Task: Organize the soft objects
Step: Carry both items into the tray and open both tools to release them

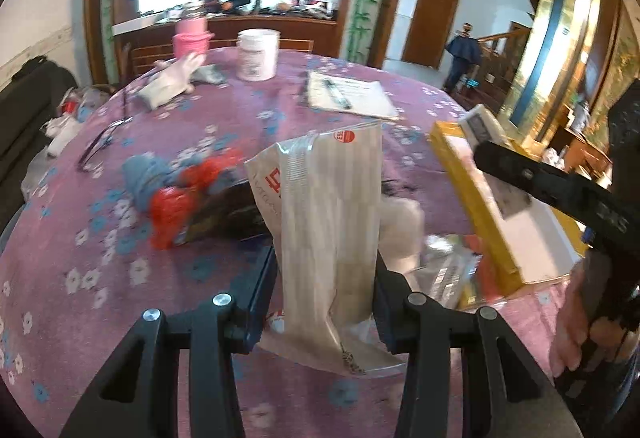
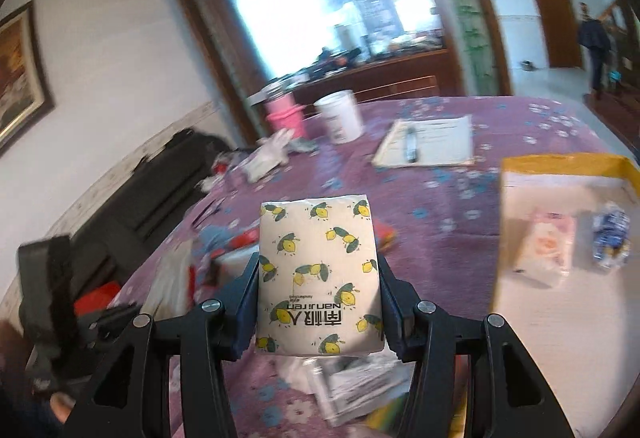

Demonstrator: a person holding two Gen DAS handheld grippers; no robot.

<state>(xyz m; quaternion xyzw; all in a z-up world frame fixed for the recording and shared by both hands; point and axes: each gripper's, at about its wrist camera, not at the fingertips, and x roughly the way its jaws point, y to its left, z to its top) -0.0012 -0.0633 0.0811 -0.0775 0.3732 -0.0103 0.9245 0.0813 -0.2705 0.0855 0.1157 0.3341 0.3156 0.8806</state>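
A big round table (image 1: 168, 246) with a purple flowery cloth fills both views. On its right side sits a yellow box (image 2: 560, 302) with a white floor. A pink-and-white pack (image 2: 546, 250) and a crinkly blue-and-white packet (image 2: 610, 238) already lie in it.

The right gripper (image 2: 320, 278) squeezes a tissue pack (image 2: 318, 278) with little lemons on it. The pack sits tight between both pads, up off the table, to the left of the box.

The left gripper (image 1: 326, 278) pinches a clear plastic bag (image 1: 328, 222) with something pale and striped inside and a red sticker on top. Its pads press on both sides. The bag hangs above the cloth, also left of the box.

More soft things wait on the table: a blue and red bundle (image 1: 176, 189) and a white cloth (image 1: 168, 81) near a pink cup (image 1: 191, 35).

This looks like the carrying step. Next, each hand likely needs to go over the box, low inside the walls, and only then let go.
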